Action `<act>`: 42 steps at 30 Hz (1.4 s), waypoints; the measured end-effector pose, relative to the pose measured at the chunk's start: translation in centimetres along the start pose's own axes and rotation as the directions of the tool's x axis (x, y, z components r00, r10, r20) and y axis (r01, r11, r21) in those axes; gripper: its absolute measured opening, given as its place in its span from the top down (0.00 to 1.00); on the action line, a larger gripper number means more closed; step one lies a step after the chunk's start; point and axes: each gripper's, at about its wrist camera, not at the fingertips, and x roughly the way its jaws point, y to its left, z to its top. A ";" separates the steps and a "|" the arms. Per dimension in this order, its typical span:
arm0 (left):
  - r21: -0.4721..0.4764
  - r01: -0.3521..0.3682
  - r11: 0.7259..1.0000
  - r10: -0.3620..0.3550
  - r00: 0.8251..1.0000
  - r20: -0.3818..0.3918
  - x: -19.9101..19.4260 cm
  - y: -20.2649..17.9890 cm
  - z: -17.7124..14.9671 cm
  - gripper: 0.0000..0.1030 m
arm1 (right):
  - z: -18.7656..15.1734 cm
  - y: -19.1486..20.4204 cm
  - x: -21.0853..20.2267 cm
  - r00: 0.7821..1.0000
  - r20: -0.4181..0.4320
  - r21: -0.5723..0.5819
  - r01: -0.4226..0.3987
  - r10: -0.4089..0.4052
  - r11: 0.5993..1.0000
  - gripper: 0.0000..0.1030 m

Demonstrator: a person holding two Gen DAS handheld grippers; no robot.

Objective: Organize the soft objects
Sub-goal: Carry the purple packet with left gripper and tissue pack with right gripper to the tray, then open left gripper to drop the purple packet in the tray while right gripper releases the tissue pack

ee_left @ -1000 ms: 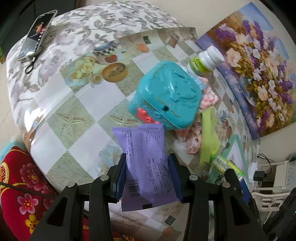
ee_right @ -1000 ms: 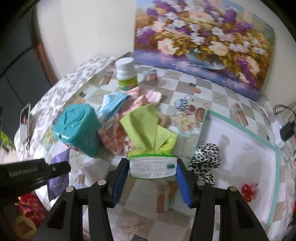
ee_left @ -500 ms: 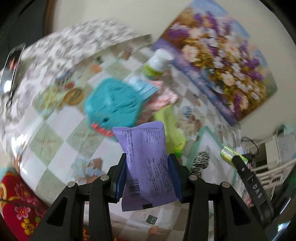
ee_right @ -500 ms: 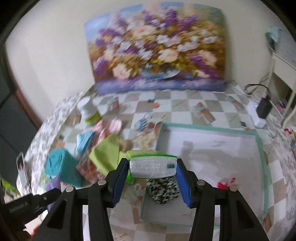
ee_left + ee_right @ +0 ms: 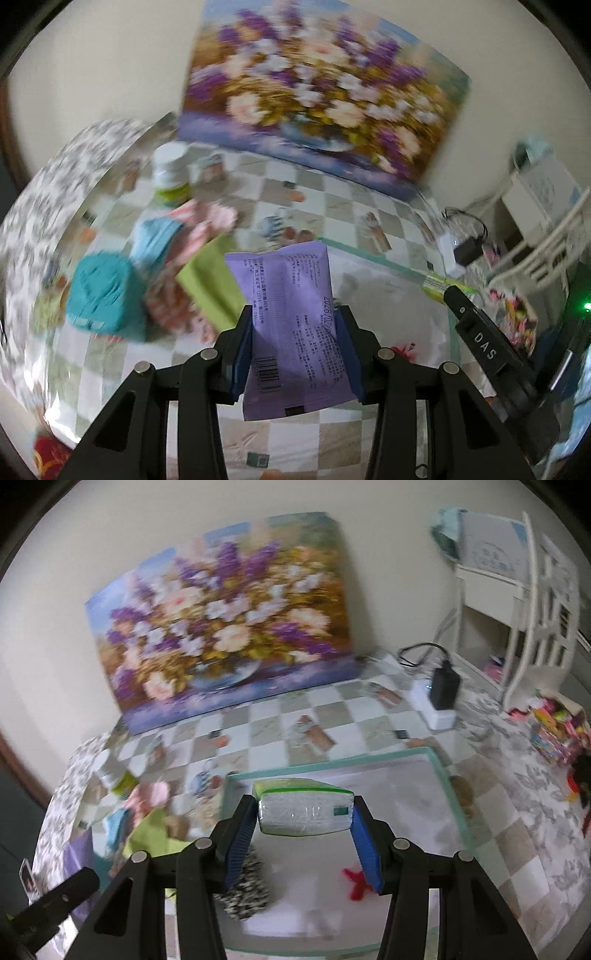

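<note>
My left gripper (image 5: 295,325) is shut on a purple soft packet (image 5: 291,317) and holds it above the near edge of the white tray (image 5: 388,291). My right gripper (image 5: 304,812) is shut on a green-and-white tissue pack (image 5: 303,808) and holds it over the tray (image 5: 439,775), which has a teal rim. A leopard-print soft item (image 5: 245,890) lies in the tray under the right gripper. A pile of cloths, green (image 5: 210,288), pink and blue, lies left of the tray beside a teal box (image 5: 101,295).
A white bottle with a green label (image 5: 171,177) stands behind the pile. A flower painting (image 5: 225,624) leans on the wall at the back. A white power strip with a black charger (image 5: 441,690) sits right of the tray. A white rack (image 5: 517,602) stands far right.
Both grippers have swung to the right with their loads, from over the cloth pile and teal box to over the white tray. Neither grip has changed.
</note>
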 end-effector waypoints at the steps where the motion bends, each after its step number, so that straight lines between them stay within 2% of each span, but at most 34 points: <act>1: 0.026 -0.001 1.000 0.001 1.000 -0.006 0.4 -1.0 0.4 0.57 | 0.1 -0.6 0.2 1.000 0.001 0.010 0.015 -0.015 1.000 0.47; 5: 0.117 -0.005 0.993 0.005 1.000 -0.006 2.4 -4.9 1.1 0.56 | 0.4 -3.9 1.4 0.997 -0.011 0.084 0.071 -0.070 0.994 0.47; 9: 0.195 0.016 0.981 -0.016 1.000 0.001 5.2 -7.6 0.2 0.56 | 0.0 -6.9 2.9 0.992 -0.052 0.144 0.118 -0.111 0.983 0.47; 14: 0.258 0.027 0.966 -0.013 0.998 -0.057 9.1 -9.5 -1.4 0.56 | -0.9 -8.8 5.2 0.982 -0.093 0.161 0.177 -0.164 0.971 0.47; 23: 0.371 0.043 0.928 0.007 0.991 -0.132 11.5 -11.4 -4.5 0.54 | -3.3 -10.2 8.3 0.958 -0.233 0.181 0.209 -0.165 0.961 0.47; 27: 0.359 0.051 0.932 0.014 0.984 -0.178 12.5 -11.2 -5.0 0.43 | -3.8 -9.9 8.6 0.947 -0.272 0.160 0.220 -0.171 0.962 0.47; 33: 0.309 0.059 0.949 0.014 0.973 -0.229 13.1 -10.3 -4.7 0.41 | -4.9 -10.6 9.8 0.898 -0.398 0.153 0.268 -0.189 0.951 0.46; 34: 0.302 0.061 0.952 0.011 0.973 -0.230 13.0 -10.2 -4.6 0.39 | -5.0 -10.8 9.9 0.893 -0.409 0.158 0.273 -0.189 0.949 0.44; 36: 0.290 0.061 0.955 0.006 0.974 -0.225 12.8 -10.0 -4.3 0.27 | -5.3 -11.3 10.1 0.879 -0.438 0.167 0.288 -0.191 0.943 0.40; 40: 0.272 0.053 0.961 0.004 0.979 -0.204 12.0 -9.6 -3.5 0.25 | -5.6 -11.7 10.2 0.865 -0.464 0.177 0.301 -0.191 0.937 0.38; 42: 0.254 0.045 0.966 0.006 0.980 -0.198 11.8 -9.1 -3.1 0.20 | -5.5 -11.6 9.9 0.865 -0.462 0.168 0.302 -0.195 0.938 0.36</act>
